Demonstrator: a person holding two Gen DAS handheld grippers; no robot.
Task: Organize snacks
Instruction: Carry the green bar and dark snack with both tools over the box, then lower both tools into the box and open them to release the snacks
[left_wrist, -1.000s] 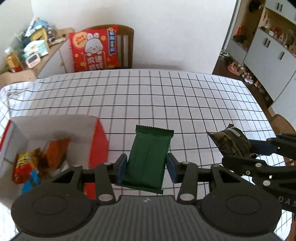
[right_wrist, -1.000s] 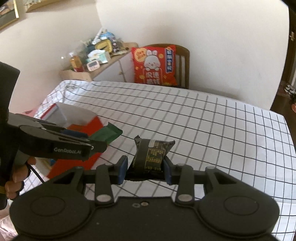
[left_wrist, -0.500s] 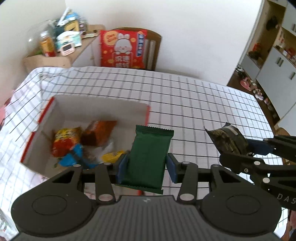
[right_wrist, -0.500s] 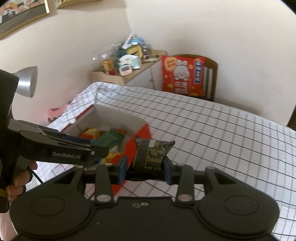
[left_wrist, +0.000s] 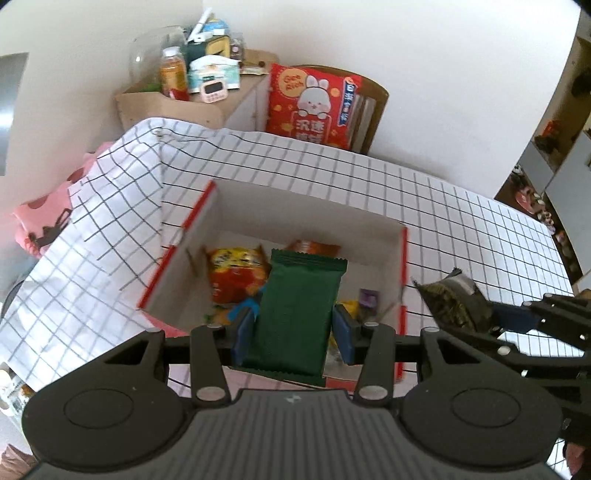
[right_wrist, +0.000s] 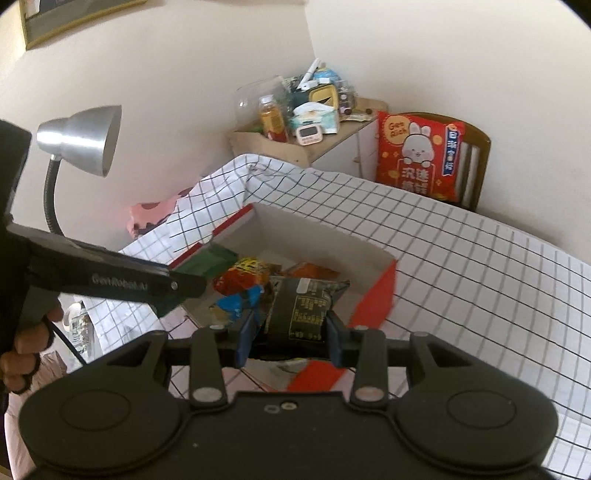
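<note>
My left gripper is shut on a dark green snack packet and holds it above the open red-and-white box. The box holds several snacks, among them a yellow-red bag and an orange packet. My right gripper is shut on a black snack packet over the box's near edge. In the left wrist view the black packet hangs just right of the box. In the right wrist view the green packet pokes out past the left gripper.
The table wears a white grid cloth. A chair with a red rabbit cushion stands at the far side. A cluttered side cabinet stands by the wall, a silver lamp at the left, and cupboards to the right.
Both grippers have swung left with their packets, from over the bare cloth to over the box. The box has come from the left edge to the middle of both views.
</note>
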